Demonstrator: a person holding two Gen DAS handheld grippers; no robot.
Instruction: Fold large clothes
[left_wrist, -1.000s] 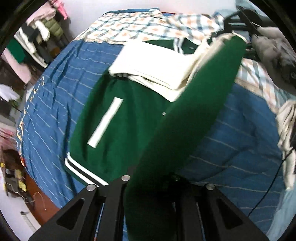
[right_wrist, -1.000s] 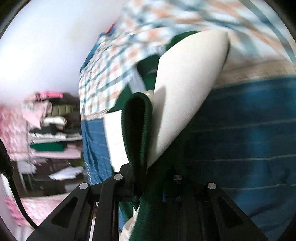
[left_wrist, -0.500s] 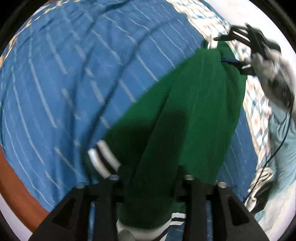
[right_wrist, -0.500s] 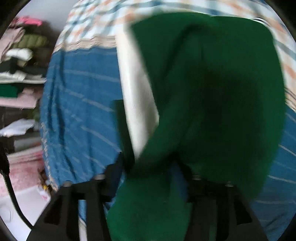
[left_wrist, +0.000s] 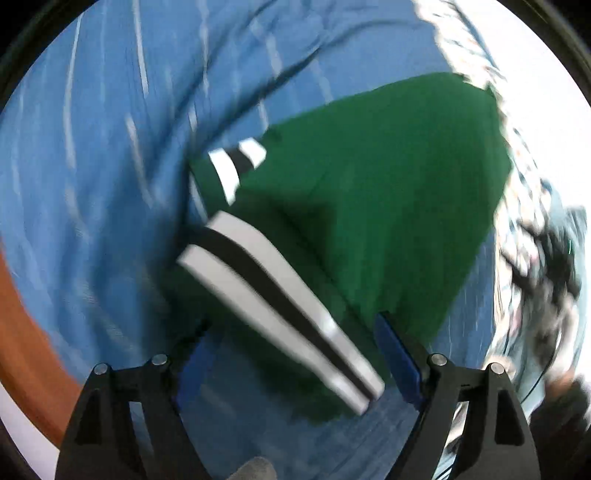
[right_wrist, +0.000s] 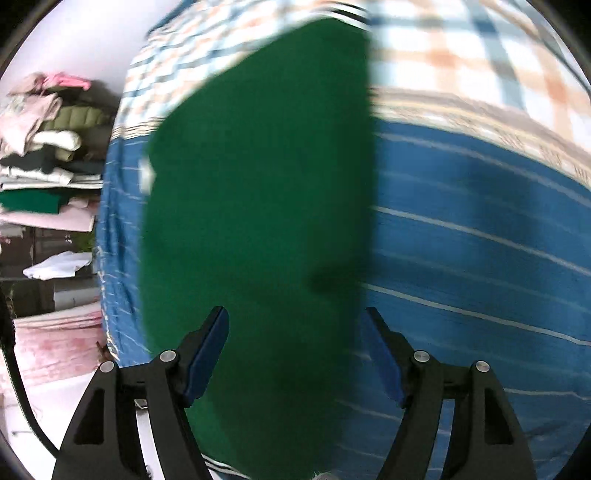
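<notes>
A green jacket (left_wrist: 388, 192) with a white-and-black striped hem (left_wrist: 280, 299) lies folded on the blue striped bedspread (left_wrist: 110, 147). My left gripper (left_wrist: 291, 332) is open just above the hem, its blue-padded fingers on either side of the striped band. In the right wrist view the jacket (right_wrist: 258, 206) is a flat green panel on the bed. My right gripper (right_wrist: 295, 332) is open over its near end, holding nothing. Both views are blurred by motion.
A plaid blanket (right_wrist: 461, 62) covers the far end of the bed. Stacked folded clothes (right_wrist: 48, 155) sit on shelves to the left. The wooden bed edge (left_wrist: 26, 332) runs along the left. Dark gear and cables (left_wrist: 546, 266) lie at the right.
Both grippers were shut on the green jacket, carried it over and laid it down. Both have now opened and let go; the jacket rests folded on the bedspread.
</notes>
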